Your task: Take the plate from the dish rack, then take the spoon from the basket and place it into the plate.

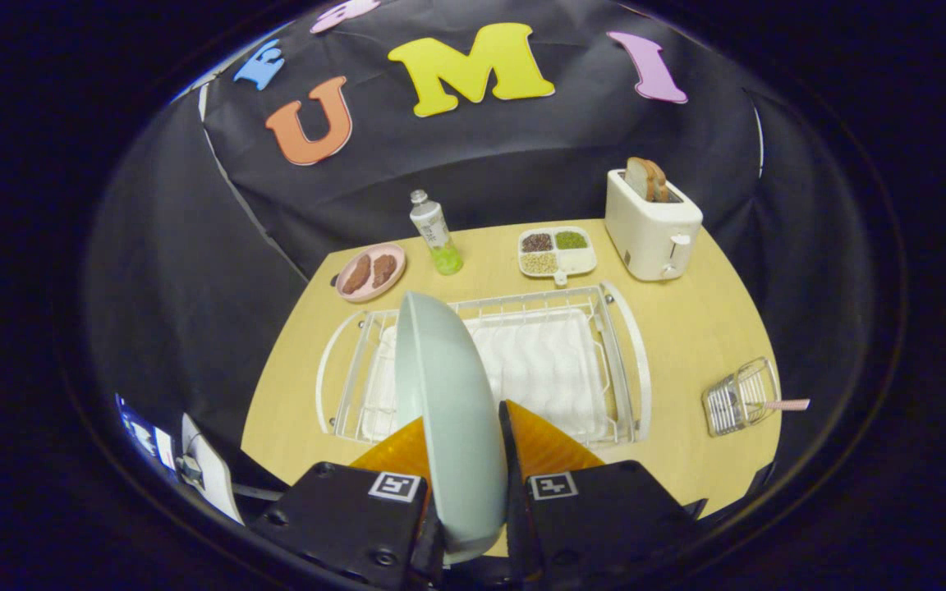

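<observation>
A pale grey-green plate (450, 410) stands on edge between my two fingers, and my gripper (461, 431) is shut on it. The plate hangs above the white wire dish rack (633, 361), which sits in the middle of the wooden table (686, 320) just beyond my fingers. A white mat lines the rack's floor. To the right of the rack lies a small wire basket (740, 396) on its side, with the pink handle of the spoon (787, 405) sticking out of it to the right.
Along the table's far side stand a pink plate with two brown pieces (370, 271), a bottle with green liquid (435, 232), a white divided tray of grains (557, 251) and a white toaster with bread (652, 223). Bare tabletop lies between rack and basket.
</observation>
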{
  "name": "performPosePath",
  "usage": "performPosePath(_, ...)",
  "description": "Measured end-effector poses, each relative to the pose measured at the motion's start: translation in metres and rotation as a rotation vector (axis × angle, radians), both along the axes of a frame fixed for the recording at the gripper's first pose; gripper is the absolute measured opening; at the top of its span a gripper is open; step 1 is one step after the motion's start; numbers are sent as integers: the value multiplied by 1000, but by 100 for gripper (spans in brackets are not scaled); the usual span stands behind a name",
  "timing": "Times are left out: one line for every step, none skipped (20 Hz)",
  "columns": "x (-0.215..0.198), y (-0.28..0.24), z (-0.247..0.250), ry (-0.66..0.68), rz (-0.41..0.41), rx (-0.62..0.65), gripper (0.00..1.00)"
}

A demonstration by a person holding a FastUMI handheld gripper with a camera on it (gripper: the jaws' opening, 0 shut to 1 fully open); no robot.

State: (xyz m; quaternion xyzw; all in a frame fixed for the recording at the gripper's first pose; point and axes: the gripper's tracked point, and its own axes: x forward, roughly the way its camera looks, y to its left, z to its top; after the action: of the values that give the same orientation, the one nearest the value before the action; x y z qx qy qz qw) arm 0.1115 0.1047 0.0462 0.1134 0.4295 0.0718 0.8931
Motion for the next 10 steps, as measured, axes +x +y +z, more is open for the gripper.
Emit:
performPosePath(-12, -5, -6, -8, -1, 16, 35)
performPosePath(-23, -10, -12, -16, -1, 31, 35)
performPosePath(-33, -14, -20, -27, -7, 50, 35)
performPosePath(-42, -19, -28, -36, -12, 65, 35)
performPosePath(-51, -24, -40, -44, -24, 80, 35)
performPosePath(-60, -30, -52, -48, -35, 94, 35)
performPosePath(-68, -34, -63, -55, -47, 117, 35)
performPosePath(-73, -39, -75, -62, -63, 143, 35)
performPosePath(-78, -44, -87, -64, -87, 176, 35)
performPosePath(-81, -50, -98, -64, -115, 216, 35)
